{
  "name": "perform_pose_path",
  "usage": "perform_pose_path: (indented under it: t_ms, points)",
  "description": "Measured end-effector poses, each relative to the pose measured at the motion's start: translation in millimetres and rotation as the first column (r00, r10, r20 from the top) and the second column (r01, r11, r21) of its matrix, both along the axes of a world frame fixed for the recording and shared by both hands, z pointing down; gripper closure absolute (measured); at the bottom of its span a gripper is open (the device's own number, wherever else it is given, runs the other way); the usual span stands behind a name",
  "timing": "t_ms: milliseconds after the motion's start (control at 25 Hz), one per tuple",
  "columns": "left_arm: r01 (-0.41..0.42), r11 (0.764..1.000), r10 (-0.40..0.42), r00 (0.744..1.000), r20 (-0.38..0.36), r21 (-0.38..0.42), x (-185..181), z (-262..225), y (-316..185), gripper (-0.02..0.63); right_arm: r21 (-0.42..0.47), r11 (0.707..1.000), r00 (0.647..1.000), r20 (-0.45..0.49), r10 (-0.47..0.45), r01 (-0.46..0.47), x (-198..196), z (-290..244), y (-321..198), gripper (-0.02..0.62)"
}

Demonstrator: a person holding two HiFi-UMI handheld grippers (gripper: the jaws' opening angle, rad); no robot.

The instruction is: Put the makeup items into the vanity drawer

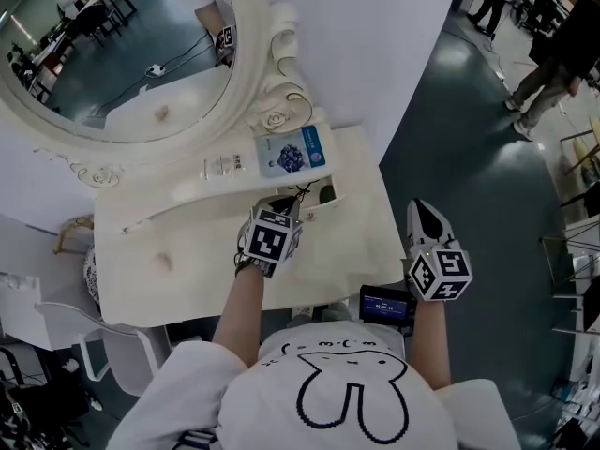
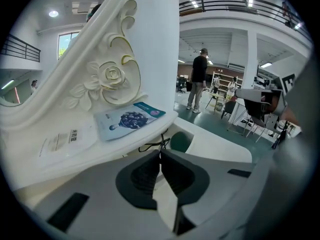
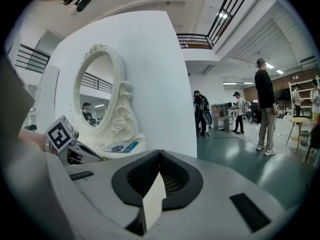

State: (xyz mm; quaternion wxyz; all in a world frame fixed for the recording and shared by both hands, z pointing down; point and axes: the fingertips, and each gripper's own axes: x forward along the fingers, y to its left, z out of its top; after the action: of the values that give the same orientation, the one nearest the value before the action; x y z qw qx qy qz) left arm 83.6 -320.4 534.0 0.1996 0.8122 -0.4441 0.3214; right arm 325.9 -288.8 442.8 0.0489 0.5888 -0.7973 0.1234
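Left gripper (image 1: 286, 201) pinches a thin black cord (image 2: 150, 147) over the cream vanity counter's (image 1: 169, 279) open drawer (image 2: 215, 146); right gripper (image 1: 424, 206), at its 3 o'clock, is closed on nothing

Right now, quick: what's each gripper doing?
Left gripper: closed; a thin black cord sits at its tips, pinched or not cannot be told.
Right gripper: closed, empty.

Mask sachet (image 1: 292, 150) on shelf (image 1: 178, 193), mirror (image 1: 122, 45) behind, drawer (image 1: 336, 198) below
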Motion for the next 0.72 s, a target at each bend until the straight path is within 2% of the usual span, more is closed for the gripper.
perform_pose_path:
  t_ms: [160,200,280,440,720]
  points:
    - [0.06,0.998,-0.061,0.998,0.026,0.031,-4.8,3.6,-8.9,0.573,-0.001,1.0,1.0,0.009,-0.008,0.008,5.4,0.3,-9.1,0.586]
    - [0.078,0.996,-0.079,0.996,0.031,0.031,-6.9,5.0,-9.2,0.562,-0.001,1.0,1.0,0.011,-0.012,0.012,5.6,0.7,-11.0,0.586]
    - [0.109,0.993,-0.111,0.993,0.035,0.036,-11.1,5.7,-9.6,0.499,-0.002,1.0,1.0,0.015,-0.024,0.024,4.9,1.6,-14.4,0.586]
    - [0.171,0.983,-0.173,0.984,0.037,0.061,-22.0,1.5,-10.2,0.489,0.007,0.998,0.998,0.018,-0.056,0.056,1.5,-0.3,-20.9,0.586]
    - [0.271,0.95,-0.274,0.962,-0.006,0.157,-37.9,-22.3,-3.8,0.479,0.021,0.991,0.991,0.034,-0.133,0.132,-9.9,-5.1,-32.0,0.586]
